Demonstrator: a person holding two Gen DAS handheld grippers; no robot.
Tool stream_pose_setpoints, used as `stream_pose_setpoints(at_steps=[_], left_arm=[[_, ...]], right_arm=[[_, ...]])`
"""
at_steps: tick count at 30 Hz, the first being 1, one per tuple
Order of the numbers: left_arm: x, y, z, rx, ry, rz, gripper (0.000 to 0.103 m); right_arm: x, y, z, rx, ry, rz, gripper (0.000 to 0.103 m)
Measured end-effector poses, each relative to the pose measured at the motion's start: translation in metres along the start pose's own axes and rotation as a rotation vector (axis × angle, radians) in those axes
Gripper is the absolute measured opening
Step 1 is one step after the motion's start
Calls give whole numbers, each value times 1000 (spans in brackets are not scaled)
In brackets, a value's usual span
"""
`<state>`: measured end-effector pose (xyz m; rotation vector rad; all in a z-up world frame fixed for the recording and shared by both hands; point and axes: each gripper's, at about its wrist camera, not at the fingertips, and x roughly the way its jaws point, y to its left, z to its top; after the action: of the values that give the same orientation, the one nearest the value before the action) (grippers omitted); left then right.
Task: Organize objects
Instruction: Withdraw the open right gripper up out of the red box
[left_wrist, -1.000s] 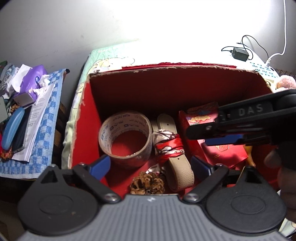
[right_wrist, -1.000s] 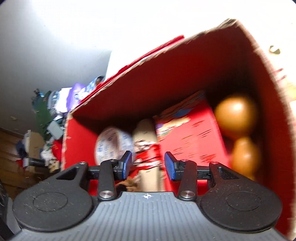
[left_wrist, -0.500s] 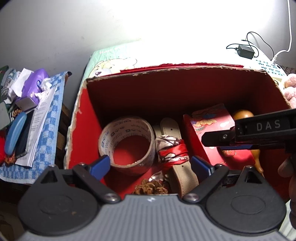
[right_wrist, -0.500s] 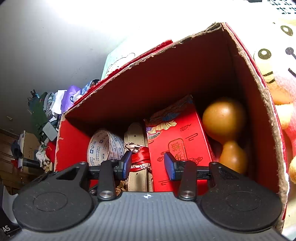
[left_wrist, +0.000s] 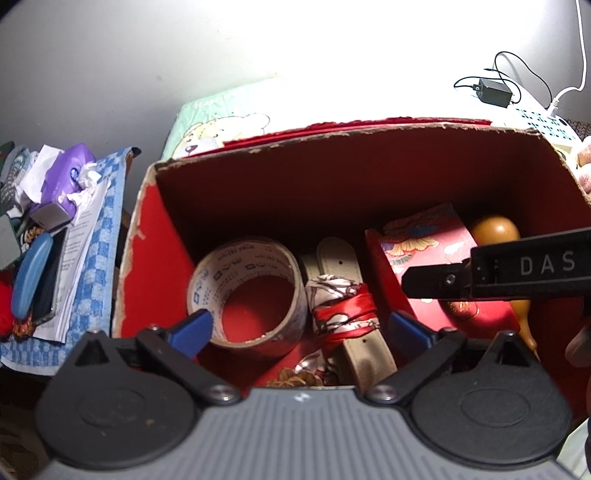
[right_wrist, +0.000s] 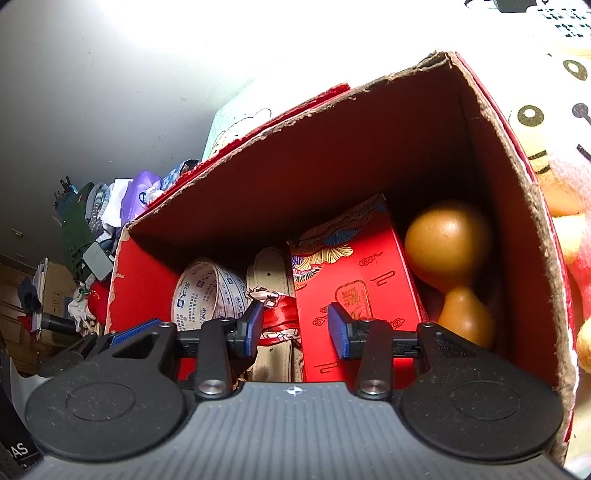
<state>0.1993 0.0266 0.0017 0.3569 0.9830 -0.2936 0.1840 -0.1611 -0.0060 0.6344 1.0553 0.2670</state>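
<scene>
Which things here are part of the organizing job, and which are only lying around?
Job:
red carton
tape roll
belt
red gift box
gourd
left gripper
right gripper

Lying around:
tissue pack
power adapter
plush toy

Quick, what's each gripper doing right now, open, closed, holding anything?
Left gripper: open, holding nothing, above the red box.
Right gripper: open, holding nothing, above the same box.

Purple tissue pack (left_wrist: 66, 173), blue checked cloth (left_wrist: 99, 236), black charger (left_wrist: 494, 91), plush toy (right_wrist: 554, 155)
</scene>
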Motion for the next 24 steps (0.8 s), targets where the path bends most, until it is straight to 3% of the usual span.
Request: stream_pose_setpoints(at_steps=[12,24], left_arm=[[-2,0,0,-15,11,-2,101],[-33,1,-4,-21,-60,7,101]], right_arm=[[-2,1,0,-5,-26,-31,43],[-45,18,-5,-60,-171,-131,43]])
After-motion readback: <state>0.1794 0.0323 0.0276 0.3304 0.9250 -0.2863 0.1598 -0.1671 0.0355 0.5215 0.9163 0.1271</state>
